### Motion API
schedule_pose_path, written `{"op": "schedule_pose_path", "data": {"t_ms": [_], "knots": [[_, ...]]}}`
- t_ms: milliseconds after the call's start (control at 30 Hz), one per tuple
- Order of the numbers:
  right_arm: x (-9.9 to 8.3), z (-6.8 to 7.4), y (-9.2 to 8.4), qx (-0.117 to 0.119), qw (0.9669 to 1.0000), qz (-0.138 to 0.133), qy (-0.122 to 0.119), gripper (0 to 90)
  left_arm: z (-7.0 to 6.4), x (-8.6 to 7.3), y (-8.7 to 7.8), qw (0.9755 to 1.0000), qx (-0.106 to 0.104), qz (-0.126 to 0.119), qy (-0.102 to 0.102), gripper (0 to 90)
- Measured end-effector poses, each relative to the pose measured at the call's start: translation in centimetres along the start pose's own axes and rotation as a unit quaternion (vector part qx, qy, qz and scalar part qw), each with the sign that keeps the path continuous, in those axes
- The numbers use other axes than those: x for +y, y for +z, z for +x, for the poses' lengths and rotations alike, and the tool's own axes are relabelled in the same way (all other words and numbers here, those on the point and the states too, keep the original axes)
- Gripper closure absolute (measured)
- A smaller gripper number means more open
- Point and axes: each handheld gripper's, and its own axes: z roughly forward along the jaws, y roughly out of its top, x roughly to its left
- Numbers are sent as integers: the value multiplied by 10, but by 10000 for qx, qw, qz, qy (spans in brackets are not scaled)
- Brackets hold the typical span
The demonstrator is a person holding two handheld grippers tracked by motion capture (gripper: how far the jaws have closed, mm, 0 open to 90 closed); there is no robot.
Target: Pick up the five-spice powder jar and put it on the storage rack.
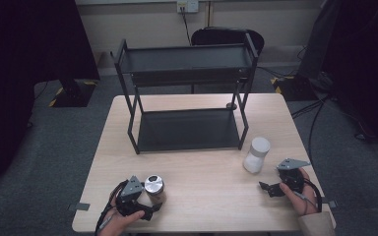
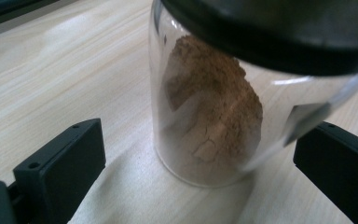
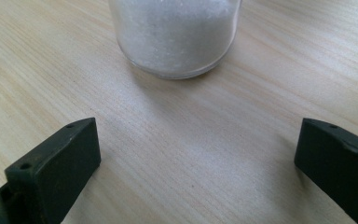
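Fingers (image 2: 60, 163) wide apart around brown-powder jar (image 2: 214, 116)

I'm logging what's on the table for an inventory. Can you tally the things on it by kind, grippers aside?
Jars: 2 – jar of brown powder between the open fingers of the left gripper; jar of white powder ahead of the open right gripper
Shelf racks: 1 – black two-tier rack
Total: 3

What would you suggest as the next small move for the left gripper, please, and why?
Probably close the left gripper on the jar of brown powder. Its jaws stand open on either side of the jar, which rests upright on the table, with gaps on both sides, so nothing grips it yet.
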Motion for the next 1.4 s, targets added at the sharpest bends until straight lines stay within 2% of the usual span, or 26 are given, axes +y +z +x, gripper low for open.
{"op": "schedule_pose_path", "data": {"t_ms": [300, 467, 767, 933, 1100, 1167, 1400], "knots": [[0, 0, 0, 0, 10000, 0, -1, 0, -2, 0, 5, 9998, 36, -122, -163, 13], [0, 0, 0, -1, 10000, 1, 0, 0, -4, -2, 8, 9996, 57, -217, -197, 52], [0, 0, 0, -1, 10000, 0, -1, 0, -9, 3, 16, 9997, 60, -219, -45, 154], [0, 0, 0, -1, 10000, -1, -1, 0, -11, 3, 20, 9998, 48, -207, -31, 205], [0, 0, 0, -2, 10000, -1, -1, 0, -16, 3, 21, 9996, 159, -224, 31, 279], [0, 0, 0, -2, 10000, 1, 3, 0, -18, 3, 21, 9995, 199, -219, 100, 286], [0, 0, 0, -4, 10000, 0, 4, 0, -21, 4, 21, 9994, 248, -200, 133, 294]]}}
